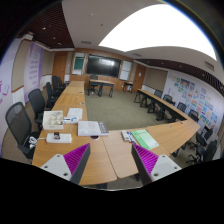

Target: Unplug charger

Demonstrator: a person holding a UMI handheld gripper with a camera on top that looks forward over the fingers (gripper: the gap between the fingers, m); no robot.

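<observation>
My gripper (111, 162) is held high over the near end of a wooden table (100, 150). Its fingers are open, their magenta pads (146, 160) wide apart with only bare tabletop between them. A small white flat item (58, 138) lies on the table beyond the left finger; I cannot tell whether it is the charger. No cable or socket shows plainly.
A white box (52, 120), a grey-white book or device (90, 127) and green papers (143, 138) lie on the table ahead. Black chairs (20, 125) line the left side, more chairs (185, 108) the right. Tables form a long U toward a dark screen (102, 66).
</observation>
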